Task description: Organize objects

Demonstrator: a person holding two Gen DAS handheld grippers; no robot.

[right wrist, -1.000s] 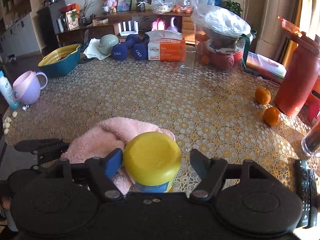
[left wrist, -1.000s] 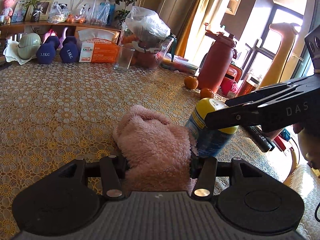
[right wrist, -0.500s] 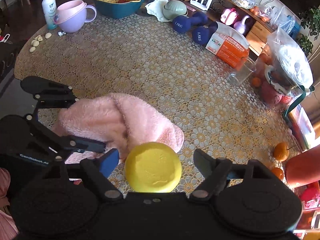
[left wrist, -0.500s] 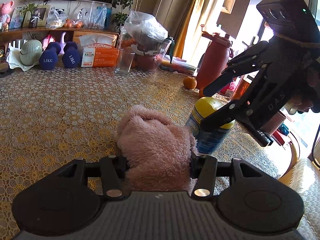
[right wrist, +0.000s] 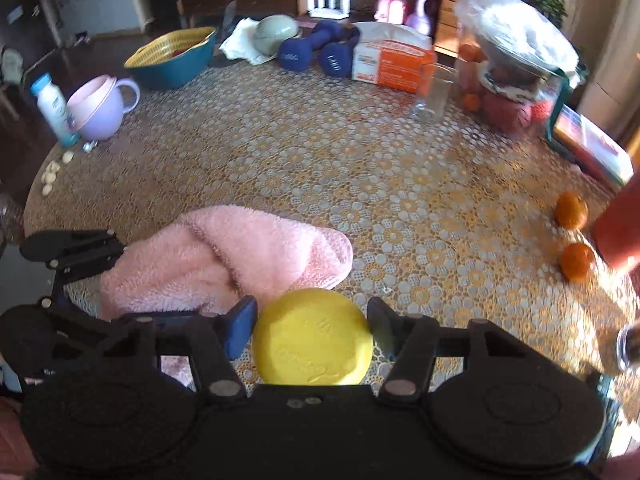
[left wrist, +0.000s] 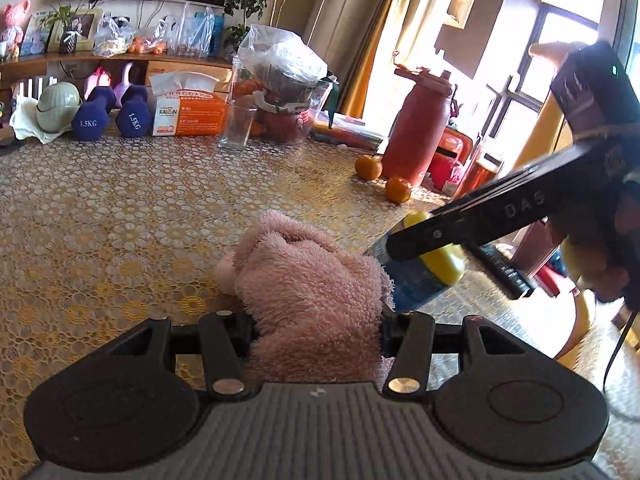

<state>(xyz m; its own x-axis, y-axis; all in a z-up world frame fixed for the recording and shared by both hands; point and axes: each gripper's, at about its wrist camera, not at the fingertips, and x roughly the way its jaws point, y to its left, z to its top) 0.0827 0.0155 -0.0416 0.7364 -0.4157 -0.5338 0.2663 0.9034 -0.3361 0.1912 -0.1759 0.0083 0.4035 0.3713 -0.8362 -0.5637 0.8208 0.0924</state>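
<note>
Lace-patterned table [right wrist: 360, 184], tangerines [right wrist: 572, 236] beyond can [right wrist: 312, 342]

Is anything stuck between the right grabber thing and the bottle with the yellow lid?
Nothing visible. The right hand-held gripper already has its fingers closed on the sides of the yellow-capped bottle. The pink towel lies beside the bottle, not between them, pinched in the left hand-held gripper.

strong daylight pours in from the window [left wrist: 560, 80] at the far right, blowing out the panes and the curtain [left wrist: 384, 40] to white. glare streaks the tablecloth [left wrist: 120, 208] near the oranges [left wrist: 398, 189]. the left of the room is dimmer. the right wrist view is smeared with motion blur, worst at its right edge. both views bow strongly toward the corners.
</note>
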